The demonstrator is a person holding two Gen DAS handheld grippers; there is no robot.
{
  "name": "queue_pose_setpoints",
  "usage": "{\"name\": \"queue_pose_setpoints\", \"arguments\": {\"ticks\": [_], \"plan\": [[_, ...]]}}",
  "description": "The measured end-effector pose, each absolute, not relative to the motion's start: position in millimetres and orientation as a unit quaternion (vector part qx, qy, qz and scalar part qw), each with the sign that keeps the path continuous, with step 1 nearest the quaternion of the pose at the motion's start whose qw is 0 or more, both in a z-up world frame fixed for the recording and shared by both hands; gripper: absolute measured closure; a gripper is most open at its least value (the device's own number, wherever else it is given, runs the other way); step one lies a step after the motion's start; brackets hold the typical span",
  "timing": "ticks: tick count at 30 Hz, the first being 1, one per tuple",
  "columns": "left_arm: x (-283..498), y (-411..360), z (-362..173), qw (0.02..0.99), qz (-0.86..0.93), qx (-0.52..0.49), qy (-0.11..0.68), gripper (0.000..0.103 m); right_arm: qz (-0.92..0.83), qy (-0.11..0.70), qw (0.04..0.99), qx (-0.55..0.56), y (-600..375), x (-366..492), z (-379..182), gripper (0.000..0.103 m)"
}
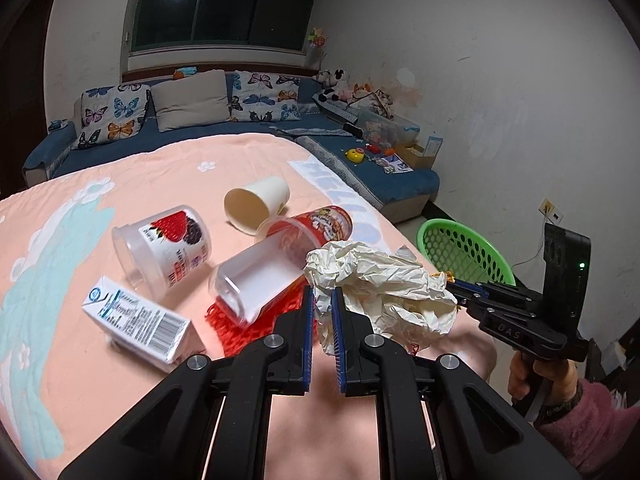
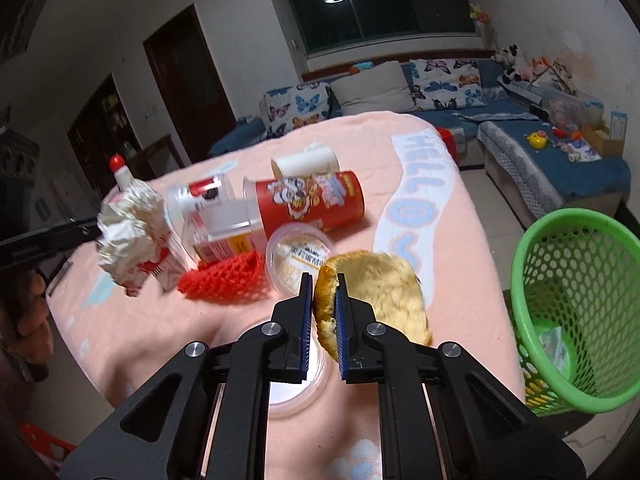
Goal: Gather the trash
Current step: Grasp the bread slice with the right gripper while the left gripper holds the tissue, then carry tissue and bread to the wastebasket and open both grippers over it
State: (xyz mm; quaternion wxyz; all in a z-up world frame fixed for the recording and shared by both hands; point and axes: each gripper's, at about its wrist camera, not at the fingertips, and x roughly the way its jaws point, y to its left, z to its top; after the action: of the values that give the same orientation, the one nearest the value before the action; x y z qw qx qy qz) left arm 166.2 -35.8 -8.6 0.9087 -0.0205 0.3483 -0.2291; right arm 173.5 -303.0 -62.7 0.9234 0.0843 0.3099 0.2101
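My left gripper [image 1: 322, 294] is shut on a crumpled white paper wrapper [image 1: 384, 284], held above the pink table; the wrapper also shows in the right wrist view [image 2: 130, 232]. My right gripper [image 2: 322, 280] is shut on a yellow fruit peel [image 2: 376, 292] and appears at the right of the left wrist view [image 1: 454, 280]. On the table lie a strawberry cup [image 1: 168, 244], a milk carton [image 1: 136, 318], a clear cup [image 1: 256, 280], a red snack can [image 2: 312, 200], a cream cup [image 1: 256, 204], red foam netting [image 2: 224, 278] and a round lid [image 2: 298, 256].
A green mesh basket [image 2: 576, 296] stands off the table's right edge with some trash inside; it also shows in the left wrist view [image 1: 464, 250]. A blue sofa [image 1: 224, 132] with cushions lies beyond. A clear tub [image 2: 296, 376] sits under my right gripper.
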Motion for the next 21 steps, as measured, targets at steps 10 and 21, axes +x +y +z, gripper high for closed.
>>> {"name": "queue_pose_setpoints", "arguments": {"ticks": [10, 21], "plan": [[178, -60, -1, 0.906, -0.248, -0.013, 0.342, 0.094, 0.172, 0.274, 0.938, 0.125, -367, 169, -32, 0.092], [193, -107, 4, 0.891, -0.305, 0.001, 0.335, 0.094, 0.026, 0.350, 0.926, 0.137, -480, 204, -80, 0.092]]}}
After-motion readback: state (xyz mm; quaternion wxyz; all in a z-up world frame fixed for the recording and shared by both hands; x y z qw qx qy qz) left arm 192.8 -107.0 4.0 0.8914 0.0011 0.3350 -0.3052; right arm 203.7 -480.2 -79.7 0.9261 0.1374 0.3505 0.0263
